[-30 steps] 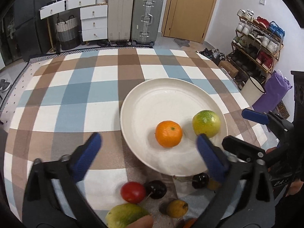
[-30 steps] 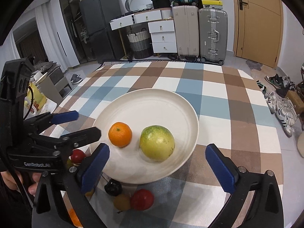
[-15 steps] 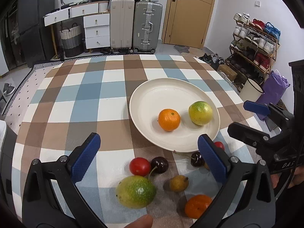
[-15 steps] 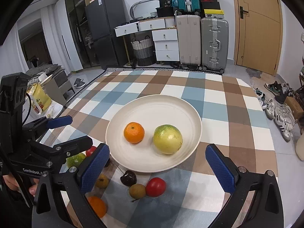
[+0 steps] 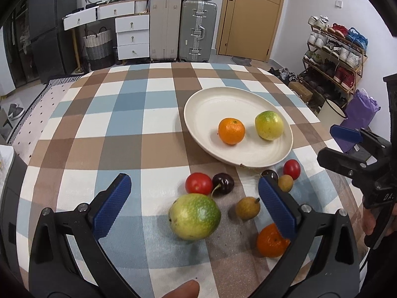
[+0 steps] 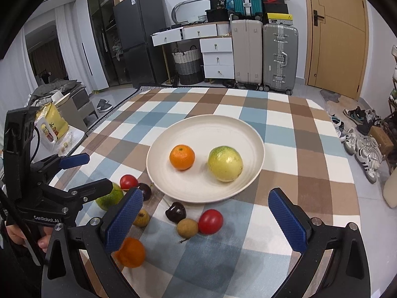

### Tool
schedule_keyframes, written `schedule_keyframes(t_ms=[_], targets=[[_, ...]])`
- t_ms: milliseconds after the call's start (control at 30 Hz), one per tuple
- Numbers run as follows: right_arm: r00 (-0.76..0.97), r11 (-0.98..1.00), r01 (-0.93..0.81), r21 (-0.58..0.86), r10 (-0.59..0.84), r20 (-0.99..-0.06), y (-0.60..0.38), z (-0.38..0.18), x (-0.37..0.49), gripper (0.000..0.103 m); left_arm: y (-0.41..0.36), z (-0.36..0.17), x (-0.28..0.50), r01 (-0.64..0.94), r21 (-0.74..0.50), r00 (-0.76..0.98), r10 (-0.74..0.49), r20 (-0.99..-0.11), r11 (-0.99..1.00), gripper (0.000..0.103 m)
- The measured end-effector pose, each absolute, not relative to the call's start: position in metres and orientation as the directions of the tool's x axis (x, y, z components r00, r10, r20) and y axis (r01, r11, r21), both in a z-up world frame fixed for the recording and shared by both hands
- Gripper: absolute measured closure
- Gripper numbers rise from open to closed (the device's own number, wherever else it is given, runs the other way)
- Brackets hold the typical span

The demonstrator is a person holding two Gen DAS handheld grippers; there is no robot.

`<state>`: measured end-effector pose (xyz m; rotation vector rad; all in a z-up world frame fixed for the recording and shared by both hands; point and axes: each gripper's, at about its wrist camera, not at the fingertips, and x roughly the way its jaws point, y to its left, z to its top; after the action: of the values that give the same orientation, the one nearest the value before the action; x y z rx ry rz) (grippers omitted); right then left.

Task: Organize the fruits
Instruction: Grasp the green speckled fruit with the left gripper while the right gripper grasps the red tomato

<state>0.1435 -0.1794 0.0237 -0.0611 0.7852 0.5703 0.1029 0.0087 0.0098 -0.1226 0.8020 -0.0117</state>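
A white plate (image 5: 211, 104) (image 6: 198, 129) on the checked tablecloth holds an orange (image 5: 231, 130) (image 6: 182, 157) and a yellow-green fruit (image 5: 269, 125) (image 6: 225, 163). In front of it lie a large green fruit (image 5: 194, 216) (image 6: 109, 197), two red tomatoes (image 5: 198, 183) (image 6: 210, 221), two dark cherries (image 5: 222, 183) (image 6: 175, 212), small brown fruits (image 5: 247, 208) (image 6: 187, 227) and a second orange (image 5: 271, 241) (image 6: 131, 252). My left gripper (image 5: 194, 208) is open and empty, above the green fruit. My right gripper (image 6: 206, 221) is open and empty, above the loose fruits.
The table (image 5: 99, 124) is round, with its edge close on the left and right. Suitcases (image 5: 183, 29), drawers and a door stand behind. A shoe rack (image 5: 335, 57) is at the right. A side table with a yellow bag (image 6: 50, 126) is at the left.
Both grippers have drawn back and up from the plate. The loose fruits in front of the plate have come into full view. Both stay open.
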Motion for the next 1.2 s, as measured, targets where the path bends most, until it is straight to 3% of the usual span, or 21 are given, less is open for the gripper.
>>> schedule_keyframes(t_ms=[500, 1200], targets=[[0.537, 0.842, -0.522, 0.134, 0.447, -0.715, -0.174, 0.001, 0.128, 0.0, 0.013, -0.002, 0.094, -0.05, -0.092, 0.678, -0.034, -0.734, 0.994, 0.001], [0.474, 0.835, -0.524, 0.17, 0.451, -0.756, -0.16, -0.029, 0.125, 0.0, 0.011, -0.025, 0.105, -0.015, -0.128, 0.615, -0.092, -0.783, 0.992, 0.001]])
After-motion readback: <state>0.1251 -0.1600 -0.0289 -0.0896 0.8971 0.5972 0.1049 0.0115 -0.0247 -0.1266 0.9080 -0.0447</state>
